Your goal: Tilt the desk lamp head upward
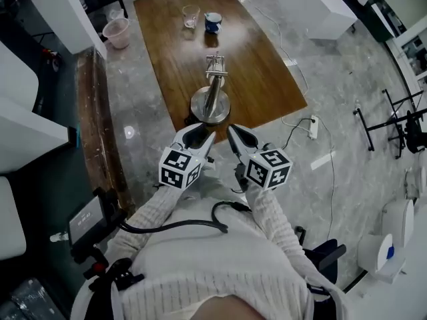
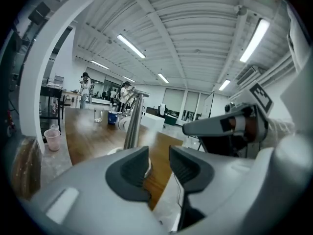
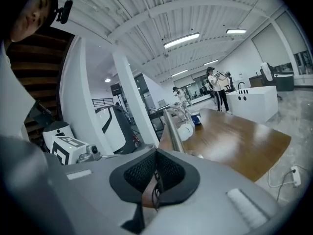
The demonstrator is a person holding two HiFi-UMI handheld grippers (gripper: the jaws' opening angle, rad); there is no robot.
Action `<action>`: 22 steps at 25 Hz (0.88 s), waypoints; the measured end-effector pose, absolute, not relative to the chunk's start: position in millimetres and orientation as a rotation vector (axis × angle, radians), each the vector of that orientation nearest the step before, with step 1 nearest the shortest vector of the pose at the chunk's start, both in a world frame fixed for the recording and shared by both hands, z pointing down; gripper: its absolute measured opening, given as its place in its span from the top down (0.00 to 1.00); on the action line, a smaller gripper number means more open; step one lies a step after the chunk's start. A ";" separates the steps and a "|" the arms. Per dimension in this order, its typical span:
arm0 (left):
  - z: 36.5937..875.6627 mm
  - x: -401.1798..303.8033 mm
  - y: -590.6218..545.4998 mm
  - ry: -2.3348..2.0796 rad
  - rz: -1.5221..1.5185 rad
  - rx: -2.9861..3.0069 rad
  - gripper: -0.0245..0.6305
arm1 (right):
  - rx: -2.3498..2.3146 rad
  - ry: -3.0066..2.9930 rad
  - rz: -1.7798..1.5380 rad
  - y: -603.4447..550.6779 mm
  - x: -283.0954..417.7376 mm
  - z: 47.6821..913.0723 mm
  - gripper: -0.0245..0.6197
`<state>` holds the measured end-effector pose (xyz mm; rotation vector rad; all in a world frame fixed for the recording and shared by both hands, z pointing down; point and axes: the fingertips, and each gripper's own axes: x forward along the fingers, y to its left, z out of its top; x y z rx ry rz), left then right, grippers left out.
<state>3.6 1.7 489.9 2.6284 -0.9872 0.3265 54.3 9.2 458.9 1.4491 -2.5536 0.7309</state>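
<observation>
The desk lamp stands on the wooden table (image 1: 260, 65), its round metal base (image 1: 210, 105) near the front edge. Its stem rises to the head (image 1: 215, 64). My left gripper (image 1: 195, 135) hovers just short of the base on its left, jaws apart with nothing between them. My right gripper (image 1: 239, 137) is held beside it to the right, shut and empty. In the left gripper view the lamp stem (image 2: 131, 126) rises beyond the open left gripper (image 2: 159, 163). In the right gripper view the stem (image 3: 172, 126) and white head (image 3: 186, 130) lie past the shut right gripper (image 3: 156, 173).
A clear glass (image 1: 191, 15) and a blue mug (image 1: 213, 23) stand at the table's far end. A pink cup (image 1: 118, 33) sits on the floor at the far left. A power strip (image 1: 313, 127) and its cable lie on the floor to the right.
</observation>
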 end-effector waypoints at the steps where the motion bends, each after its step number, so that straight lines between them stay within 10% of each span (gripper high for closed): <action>1: 490.2 7.2 -8.9 -0.996 0.331 2.631 0.77 | 1.437 -2.558 0.722 -2.8 60.5 455.7 0.97; 11: 517.1 30.0 -95.9 -1.114 0.413 2.586 0.66 | 1.271 -2.607 0.779 -83.7 88.9 453.9 0.96; 22: 549.6 19.6 -136.3 -0.968 0.520 2.586 0.61 | 1.172 -2.645 1.002 -160.4 77.2 434.1 0.71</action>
